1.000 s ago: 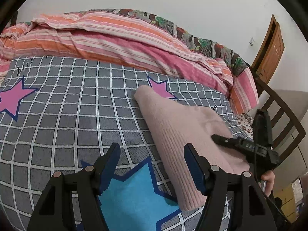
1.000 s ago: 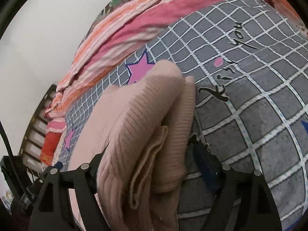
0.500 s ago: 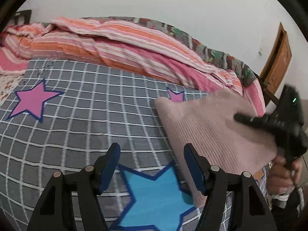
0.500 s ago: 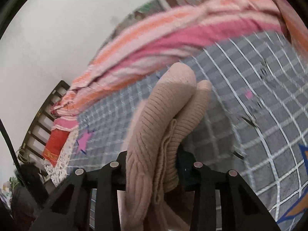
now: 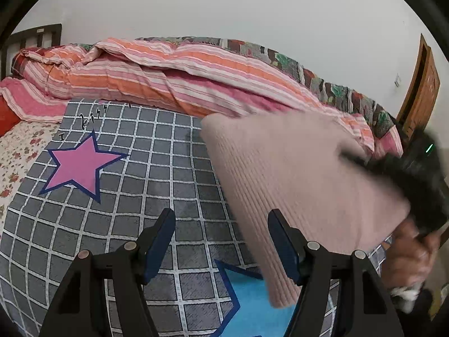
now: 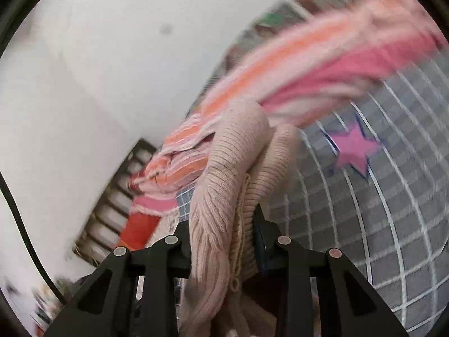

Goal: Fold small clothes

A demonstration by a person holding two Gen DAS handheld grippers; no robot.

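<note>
Right gripper (image 6: 224,241) closing on folded pink sweater (image 5: 294,174), apparently lengthwise away; left gripper (image 5: 221,241) agape, empty.

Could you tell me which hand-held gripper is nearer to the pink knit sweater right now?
Right. The right hand-held gripper is closing on the folded pink knit sweater, already between its pads. The left hand-held gripper is open beside it, apart from it.

black hand-held gripper (image 5: 221,241): blue pads (image 5: 160,243), silver screws (image 5: 130,245), white cuff (image 5: 405,292).
</note>
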